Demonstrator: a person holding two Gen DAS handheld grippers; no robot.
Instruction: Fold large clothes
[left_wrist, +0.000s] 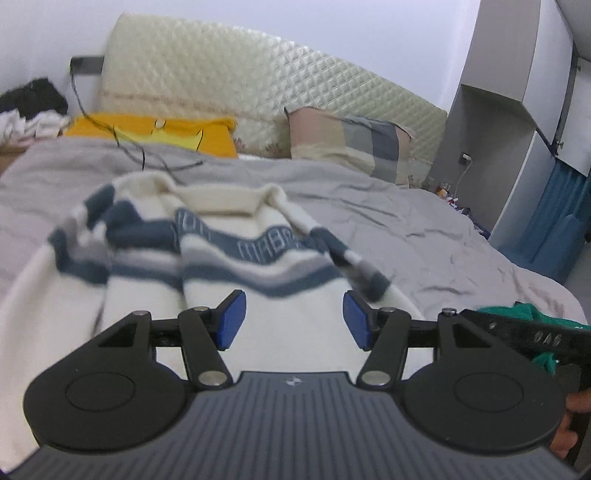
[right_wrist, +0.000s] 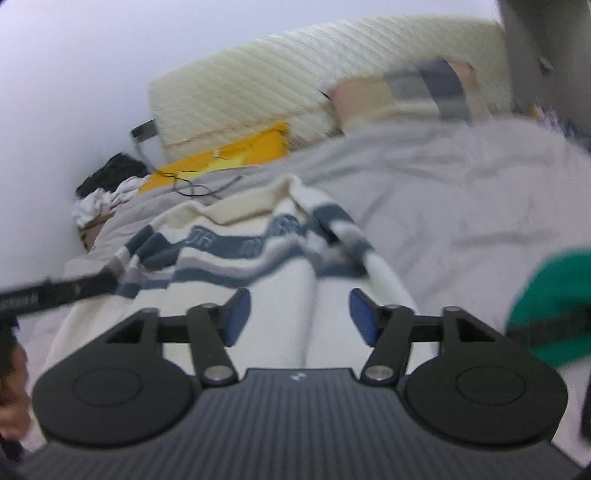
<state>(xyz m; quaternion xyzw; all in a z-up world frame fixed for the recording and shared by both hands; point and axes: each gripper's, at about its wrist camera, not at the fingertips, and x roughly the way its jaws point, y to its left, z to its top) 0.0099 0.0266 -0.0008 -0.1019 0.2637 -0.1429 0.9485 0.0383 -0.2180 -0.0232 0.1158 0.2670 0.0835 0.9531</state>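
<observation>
A cream sweater with blue and grey stripes (left_wrist: 229, 254) lies on the grey bed, collar toward the headboard, both sleeves folded in over the body. My left gripper (left_wrist: 293, 319) is open and empty just above the sweater's white lower part. The sweater also shows in the right wrist view (right_wrist: 258, 258). My right gripper (right_wrist: 299, 317) is open and empty over the same lower part, above a lengthwise fold. The left gripper's body (right_wrist: 55, 291) shows at the left of the right wrist view.
The grey bedsheet (left_wrist: 406, 229) spreads to the right. A yellow pillow (left_wrist: 155, 133), a patchwork pillow (left_wrist: 351, 144) and a quilted headboard (left_wrist: 258, 81) stand at the far end. Black cables (left_wrist: 147, 155) lie near the collar. A green garment (right_wrist: 550, 295) lies at the right.
</observation>
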